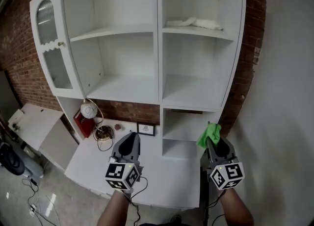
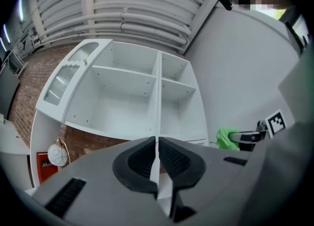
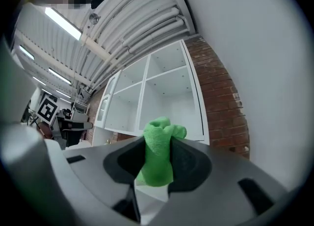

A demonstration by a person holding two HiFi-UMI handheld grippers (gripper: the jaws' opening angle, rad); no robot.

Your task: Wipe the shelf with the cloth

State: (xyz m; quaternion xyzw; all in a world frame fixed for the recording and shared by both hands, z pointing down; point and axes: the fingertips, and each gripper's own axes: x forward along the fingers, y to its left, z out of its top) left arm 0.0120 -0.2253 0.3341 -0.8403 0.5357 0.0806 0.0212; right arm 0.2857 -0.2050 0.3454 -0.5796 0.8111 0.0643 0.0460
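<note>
Bunching into crumpled bright-green wad, cloth [image 3: 158, 154] is clamped between right gripper [image 3: 158, 160] fingers, tip poking past fingertips. Left gripper [image 2: 157, 159] fingers pressed together, nothing held. White shelf [image 1: 127, 87] seen beyond fingertips.

Left tool [image 1: 131, 139] jaws together (nothing between); right tool [image 1: 216, 144] clamped on cloth [image 3: 158, 151]; both pointing forward.
</note>
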